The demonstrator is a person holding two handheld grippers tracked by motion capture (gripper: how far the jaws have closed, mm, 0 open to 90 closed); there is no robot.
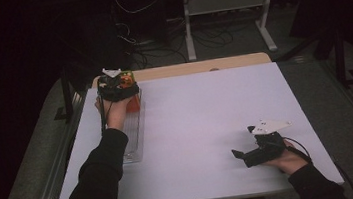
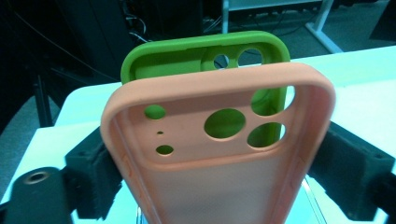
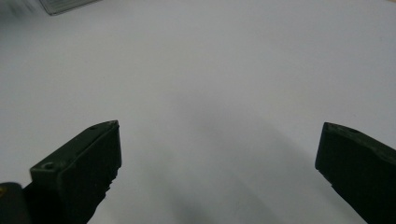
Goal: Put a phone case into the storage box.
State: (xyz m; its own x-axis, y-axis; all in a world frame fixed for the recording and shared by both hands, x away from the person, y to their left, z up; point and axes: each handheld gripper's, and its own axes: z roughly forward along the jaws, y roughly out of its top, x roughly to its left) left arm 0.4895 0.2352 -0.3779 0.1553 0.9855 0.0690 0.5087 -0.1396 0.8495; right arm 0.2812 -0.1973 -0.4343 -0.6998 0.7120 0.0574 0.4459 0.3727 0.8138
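An orange phone case (image 2: 224,88) stands upright between the jaws of my left gripper (image 2: 215,158), its camera holes facing me. The black pads (image 2: 93,182) sit close on either side edge and do not visibly squeeze it. Right behind it stands a green phone case (image 2: 187,51). From above, the left gripper (image 1: 117,83) is at the far end of a clear tray (image 1: 134,139), with the orange case (image 1: 135,103) below it. My right gripper (image 1: 238,155) rests near the table's front right, open over bare white surface (image 3: 219,158).
The white table top (image 1: 206,116) spreads between the two hands. A wooden board (image 1: 201,66) lines its far edge. Beyond it are desk legs and cables on a dark floor. A corner of the clear tray (image 3: 65,4) is at the top left of the right gripper view.
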